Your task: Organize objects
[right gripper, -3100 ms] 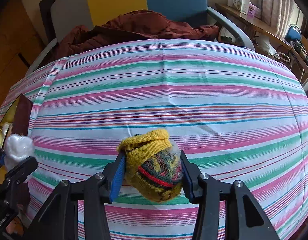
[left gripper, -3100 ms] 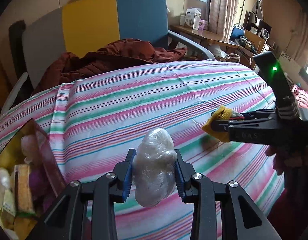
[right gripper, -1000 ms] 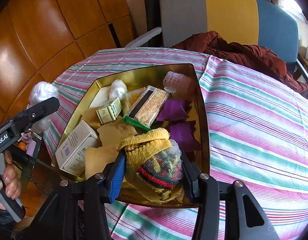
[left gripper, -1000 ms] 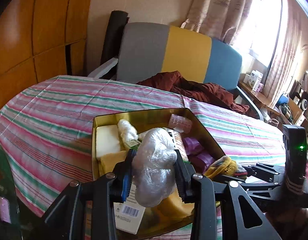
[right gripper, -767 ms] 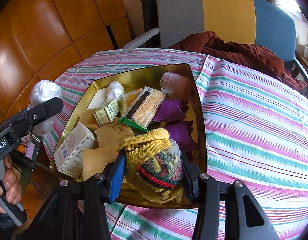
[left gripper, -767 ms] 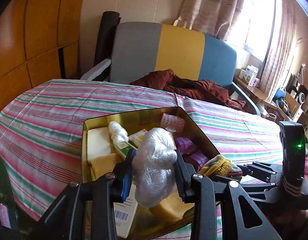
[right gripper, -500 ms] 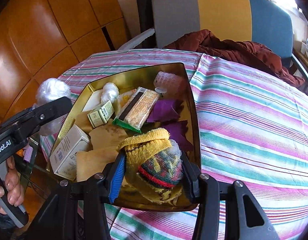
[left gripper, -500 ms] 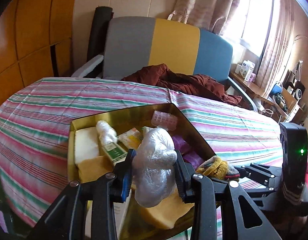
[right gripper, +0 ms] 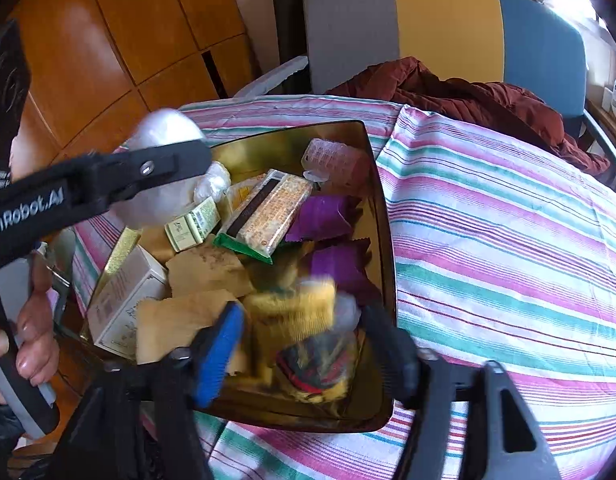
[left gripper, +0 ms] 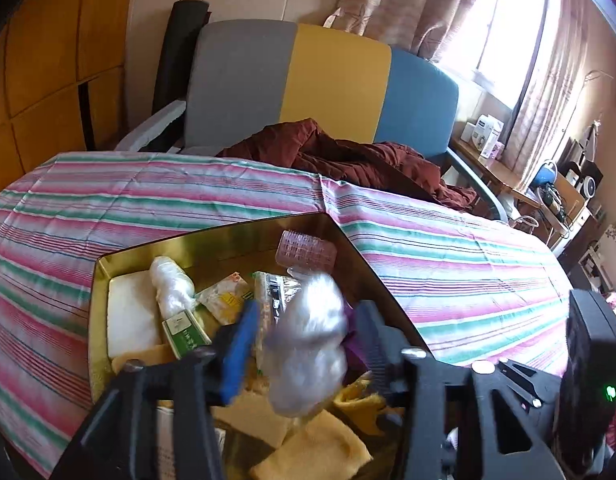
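A gold tin (left gripper: 228, 229) (right gripper: 388, 240) lies on the striped tablecloth, full of packets, small boxes and yellow cloths. Over its near part my left gripper (left gripper: 306, 344) has its jaws opening. A clear plastic-wrapped bundle (left gripper: 308, 340) (right gripper: 164, 128) is blurred between the pads and loose from them. My right gripper (right gripper: 304, 354) hangs over the tin's near right corner with its jaws opening too. A yellow knitted bundle (right gripper: 300, 316) with a dark striped part drops out blurred between its fingers. From the side, the left gripper (right gripper: 148, 168) crosses the right wrist view.
A chair (left gripper: 332, 80) with a grey, yellow and blue back stands behind the table, a rust-red jacket (left gripper: 340, 156) heaped on it. Wooden wall panels (right gripper: 128, 40) fill the left. A person's hand (right gripper: 28, 320) holds the left gripper's handle. A cluttered side table (left gripper: 548, 196) is at the right.
Both pairs of jaws have spread since half a second ago. The plastic bundle and the knitted bundle have come loose and sag toward the tin. The left gripper has moved further over the tin.
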{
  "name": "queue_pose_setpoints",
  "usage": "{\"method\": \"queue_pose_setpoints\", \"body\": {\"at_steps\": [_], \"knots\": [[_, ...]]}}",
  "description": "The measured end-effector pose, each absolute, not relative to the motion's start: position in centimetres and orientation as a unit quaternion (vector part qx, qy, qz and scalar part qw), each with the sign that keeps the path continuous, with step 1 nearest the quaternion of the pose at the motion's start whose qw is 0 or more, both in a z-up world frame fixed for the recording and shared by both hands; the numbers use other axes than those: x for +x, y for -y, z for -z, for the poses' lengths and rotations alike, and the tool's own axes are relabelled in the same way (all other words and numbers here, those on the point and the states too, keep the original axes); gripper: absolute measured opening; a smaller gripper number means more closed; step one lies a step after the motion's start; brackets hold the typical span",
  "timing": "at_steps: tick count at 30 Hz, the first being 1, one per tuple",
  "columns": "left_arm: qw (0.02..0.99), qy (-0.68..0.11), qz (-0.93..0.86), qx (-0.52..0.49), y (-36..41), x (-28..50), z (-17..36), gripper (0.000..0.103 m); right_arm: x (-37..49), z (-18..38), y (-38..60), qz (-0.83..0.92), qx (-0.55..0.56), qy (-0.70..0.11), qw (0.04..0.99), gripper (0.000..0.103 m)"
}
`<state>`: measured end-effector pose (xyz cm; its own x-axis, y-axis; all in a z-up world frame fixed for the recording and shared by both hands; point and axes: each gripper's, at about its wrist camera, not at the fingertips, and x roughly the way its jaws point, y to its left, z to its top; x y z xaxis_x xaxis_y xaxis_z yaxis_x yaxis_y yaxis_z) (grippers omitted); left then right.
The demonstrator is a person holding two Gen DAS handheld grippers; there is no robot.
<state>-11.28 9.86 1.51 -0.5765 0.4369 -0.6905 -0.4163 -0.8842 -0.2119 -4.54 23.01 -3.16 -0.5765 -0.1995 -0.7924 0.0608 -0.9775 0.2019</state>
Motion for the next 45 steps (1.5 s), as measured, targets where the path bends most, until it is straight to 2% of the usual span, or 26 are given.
{"method": "queue_pose_setpoints", "body": {"at_steps": [1, 3, 7, 9, 13, 15, 18, 45], "knots": [[0.242, 0.013, -0.886, -0.395, -10.0, -11.5, -1.3, 0.057, -4.5, 3.2, -23.0, 0.885, 0.454, 0.076, 0.074, 0.078], [0.237, 0.017, -0.885, -0.400, -9.7, -11.8, -1.0, 0.066, -4.3, 3.1, -22.9, 0.886, 0.453, 0.073, 0.074, 0.079], [0.216, 0.014, -0.893, -0.394, -8.3, -11.2, -1.1, 0.070, -4.0, 2.7, -22.9, 0.890, 0.446, 0.071, 0.070, 0.080], [0.200, 0.010, -0.900, -0.388, -7.2, -10.5, -1.2, 0.082, -3.8, 2.3, -22.9, 0.893, 0.440, 0.069, 0.066, 0.081], [0.163, -0.003, -0.912, -0.377, -5.4, -9.0, -1.4, 0.087, -3.4, 1.4, -22.6, 0.901, 0.427, 0.058, 0.051, 0.084], [0.148, -0.003, -0.917, -0.371, -4.5, -8.1, -1.5, 0.096, -3.1, 0.8, -22.3, 0.906, 0.419, 0.051, 0.042, 0.085], [0.125, -0.008, -0.924, -0.362, -3.6, -6.8, -1.7, 0.103, -2.7, 0.2, -21.8, 0.910, 0.411, 0.043, 0.034, 0.085], [0.066, -0.018, -0.932, -0.356, -3.4, -1.8, -1.5, 0.103, -0.1, 0.1, -19.1, 0.914, 0.406, 0.014, 0.014, 0.085]]}}
